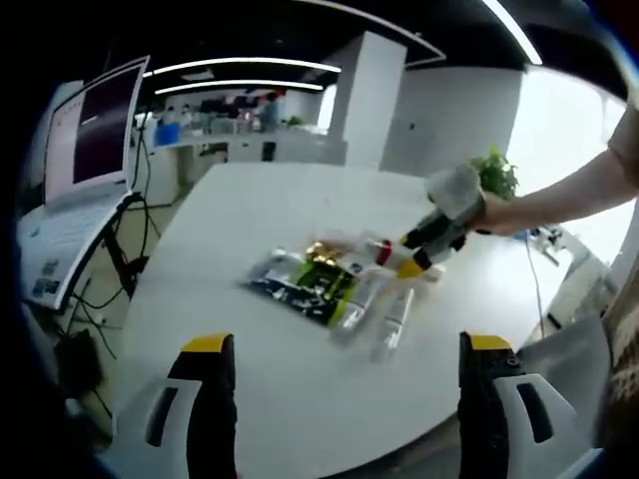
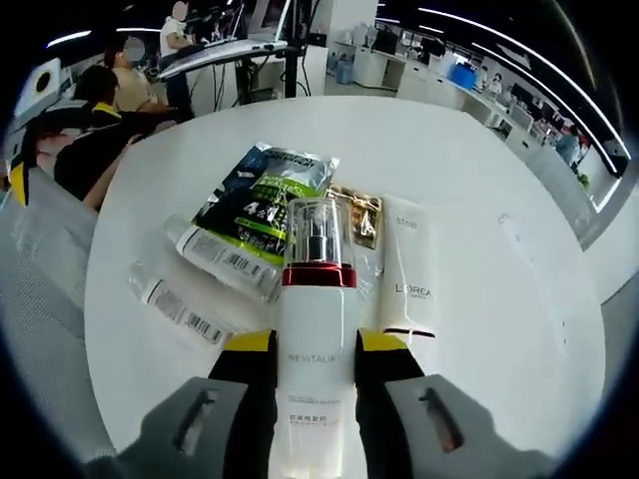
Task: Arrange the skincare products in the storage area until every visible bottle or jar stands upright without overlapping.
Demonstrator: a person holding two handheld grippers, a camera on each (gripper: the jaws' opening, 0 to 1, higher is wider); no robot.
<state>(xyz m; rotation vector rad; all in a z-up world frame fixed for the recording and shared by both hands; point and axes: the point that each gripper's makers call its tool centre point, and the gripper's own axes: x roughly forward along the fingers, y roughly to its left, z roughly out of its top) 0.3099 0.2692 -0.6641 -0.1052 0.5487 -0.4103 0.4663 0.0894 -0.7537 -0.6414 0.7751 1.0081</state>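
Bottle [image 2: 315,339], white with red collar, clamped between right gripper [image 2: 315,349] jaws above round table [image 2: 499,329]. Left gripper [image 1: 344,364] hangs open, empty. Advice: tip upright, set down away from lying tubes [image 2: 407,279].

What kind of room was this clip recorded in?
Most likely an open-plan office: a large white table holding the skincare products, a laptop on a stand beside it, and rows of desks under strip ceiling lights.
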